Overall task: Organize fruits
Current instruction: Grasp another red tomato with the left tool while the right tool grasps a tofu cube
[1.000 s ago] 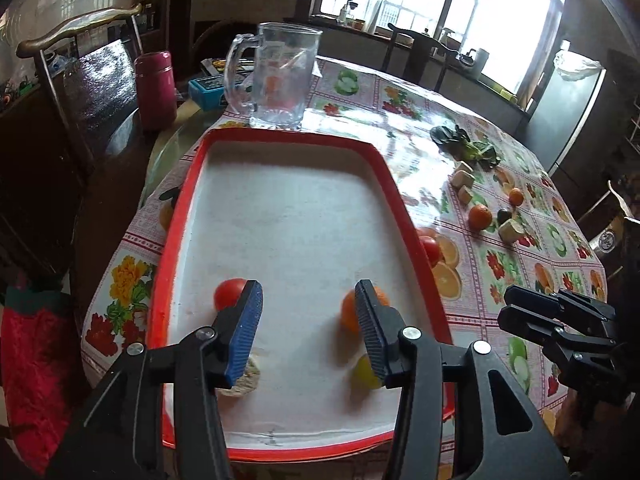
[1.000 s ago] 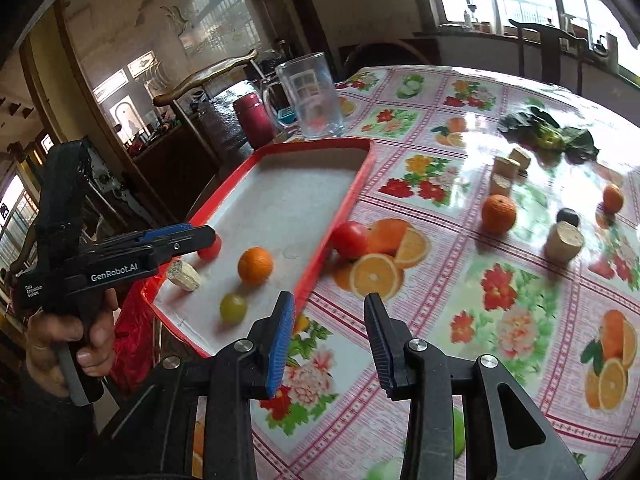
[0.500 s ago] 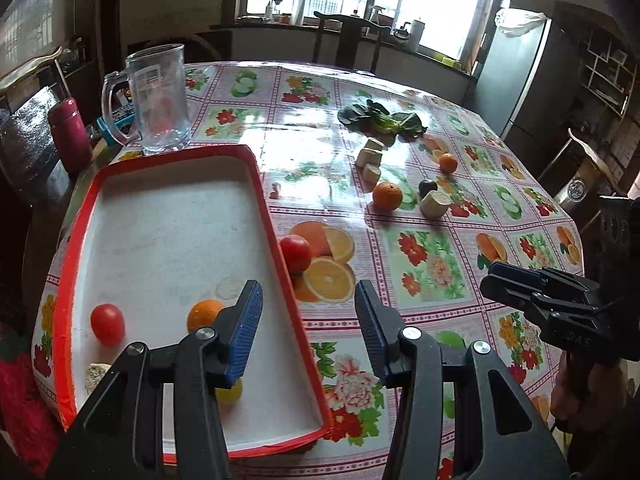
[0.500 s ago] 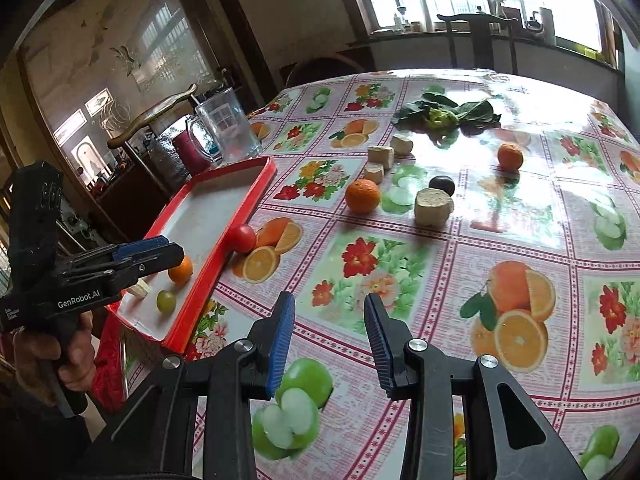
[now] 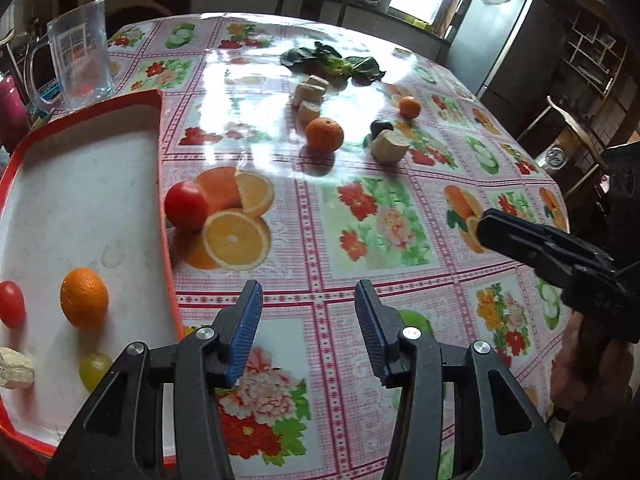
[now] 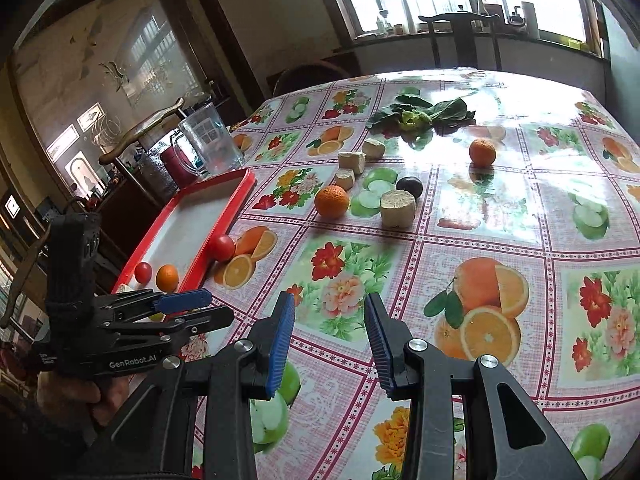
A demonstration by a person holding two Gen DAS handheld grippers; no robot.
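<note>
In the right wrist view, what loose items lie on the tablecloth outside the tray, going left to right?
Red tomato against the tray rim → large orange → big pale cut chunk → small orange.

Right tool [image 6: 330, 330] hangs empty, jaws apart, over the table [image 6: 500, 232] — a tomato [image 6: 221, 247] touches the red tray [image 6: 224, 216].

Ahead of both tongs, bare tablecloth [image 6: 348, 280] is lying open, nothing blocking a pass. To their left, the red tray's rim [image 5: 162, 184] is standing as a raised edge, a tomato [image 5: 186, 206] sitting against its outside. Farther ahead, an orange [image 6: 331, 201], pale chunks [image 6: 397, 208] and a dark fruit [image 6: 409, 187] are clustering near each other.
</note>
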